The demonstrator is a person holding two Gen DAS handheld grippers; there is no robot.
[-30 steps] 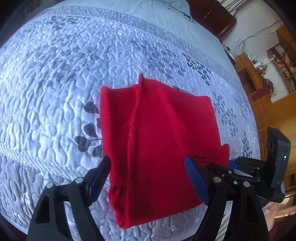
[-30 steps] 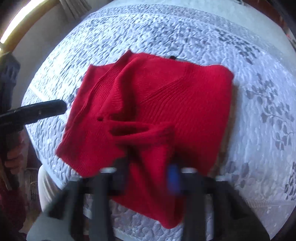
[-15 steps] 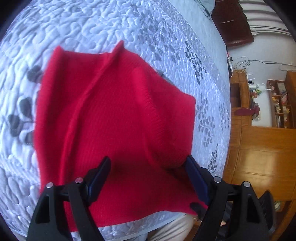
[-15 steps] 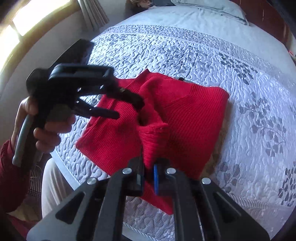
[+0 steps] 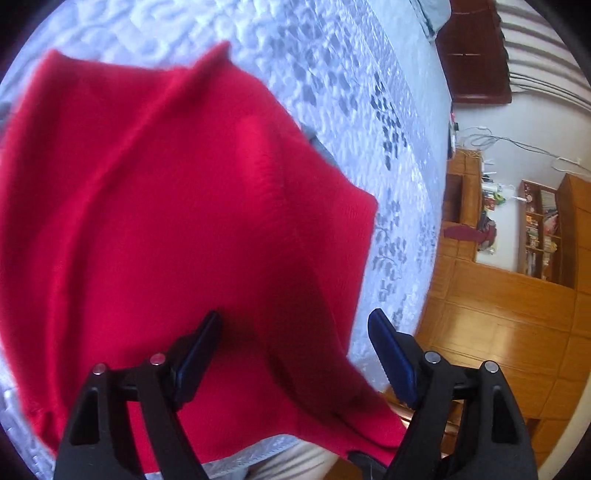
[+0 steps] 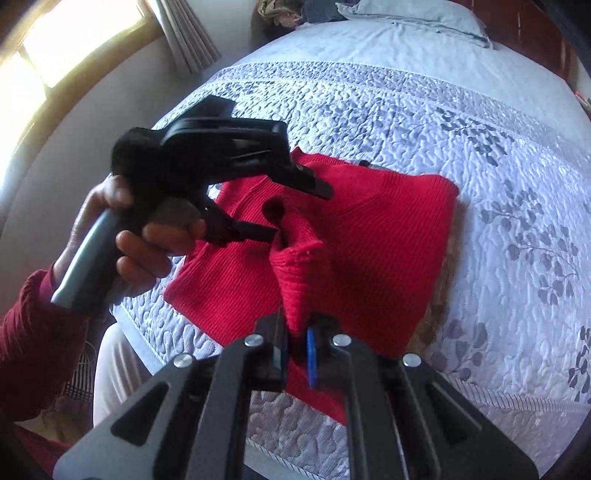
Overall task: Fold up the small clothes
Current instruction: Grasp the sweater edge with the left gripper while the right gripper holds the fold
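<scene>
A red knit sweater (image 5: 166, 221) lies on the quilted bed (image 5: 332, 74) near its front edge. My right gripper (image 6: 295, 328) is shut on a part of the sweater (image 6: 388, 251), which rises from the bed as a tented ridge. My left gripper (image 6: 299, 212), held by a hand in a red sleeve, reaches in from the left over the top of that ridge. Its jaws stand wide and are closing, with the raised fold between them and the pads off the cloth. In the left wrist view the left gripper (image 5: 295, 317) hangs just above the red cloth.
The bed's front edge (image 6: 192, 332) runs below the sweater, with the person's light trousers (image 6: 114, 369) beyond it. A brown item (image 6: 443, 266) peeks out under the sweater's right side. A pillow (image 6: 413, 18) lies far back. Wooden cabinets (image 5: 498, 314) stand beside the bed.
My left gripper has come down and in over the sweater, rolling as it went. My right gripper has lifted its pinched cloth higher off the bed.
</scene>
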